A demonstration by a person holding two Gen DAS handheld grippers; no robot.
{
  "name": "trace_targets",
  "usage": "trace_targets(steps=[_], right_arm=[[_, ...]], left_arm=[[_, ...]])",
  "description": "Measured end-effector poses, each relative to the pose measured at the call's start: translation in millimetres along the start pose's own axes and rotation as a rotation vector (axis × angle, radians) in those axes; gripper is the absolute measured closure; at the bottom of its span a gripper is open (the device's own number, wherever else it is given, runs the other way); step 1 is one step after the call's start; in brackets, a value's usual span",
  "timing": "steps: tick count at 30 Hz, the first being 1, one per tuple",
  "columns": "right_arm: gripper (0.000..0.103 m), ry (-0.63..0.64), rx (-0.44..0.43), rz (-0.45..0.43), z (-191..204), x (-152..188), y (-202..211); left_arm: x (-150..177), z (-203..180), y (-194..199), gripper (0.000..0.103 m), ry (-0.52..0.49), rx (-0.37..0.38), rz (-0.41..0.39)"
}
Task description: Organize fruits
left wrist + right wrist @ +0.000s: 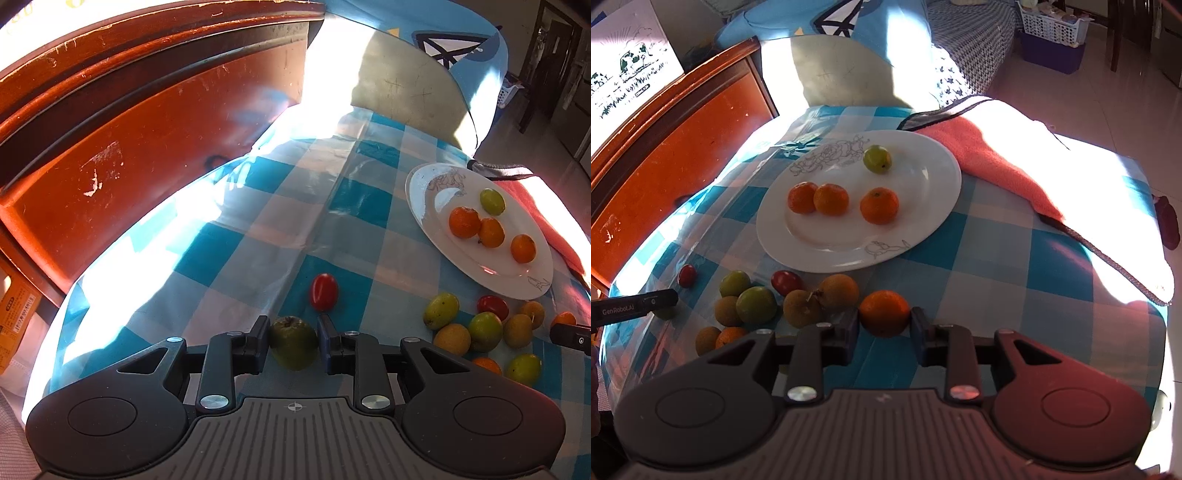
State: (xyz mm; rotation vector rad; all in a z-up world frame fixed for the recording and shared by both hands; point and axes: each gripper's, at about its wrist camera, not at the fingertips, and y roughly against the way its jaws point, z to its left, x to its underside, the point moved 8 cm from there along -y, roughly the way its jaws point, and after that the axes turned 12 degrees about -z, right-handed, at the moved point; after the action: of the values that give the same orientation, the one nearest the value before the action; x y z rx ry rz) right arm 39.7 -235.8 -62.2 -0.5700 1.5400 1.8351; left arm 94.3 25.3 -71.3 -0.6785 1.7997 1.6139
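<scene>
A home, most likely a living or dining area. A small table wears a blue-and-white checked tablecloth [979,258] under clear plastic, with a white dinner plate [923,206] and a coral towel [993,162] on it. Beside it stands worn reddish wooden furniture [129,147]. Behind are a blue cushion with a sailboat print [827,18], a patterned sofa [971,48], a white laundry-style basket [1049,22], and a glossy tiled floor [1108,92].

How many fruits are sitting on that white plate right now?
4 on the white plate: a green fruit near the far rim, two oranges touching side by side, and a third orange apart to their right. None looks hidden.
</scene>
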Motion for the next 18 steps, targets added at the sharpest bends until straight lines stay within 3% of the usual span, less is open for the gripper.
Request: trace_targets(steps=[16,18], right_arm=[[0.073,-0.02,-0.013,-0.008,0,-4,2],[0.073,-0.021,-0.015,-0.01,0,-4,3]], left_arm=[[11,-4,2,0.076,-0.031,0.001,0.021],[12,-4,3,0.079,-0.029,0.001,0.021]])
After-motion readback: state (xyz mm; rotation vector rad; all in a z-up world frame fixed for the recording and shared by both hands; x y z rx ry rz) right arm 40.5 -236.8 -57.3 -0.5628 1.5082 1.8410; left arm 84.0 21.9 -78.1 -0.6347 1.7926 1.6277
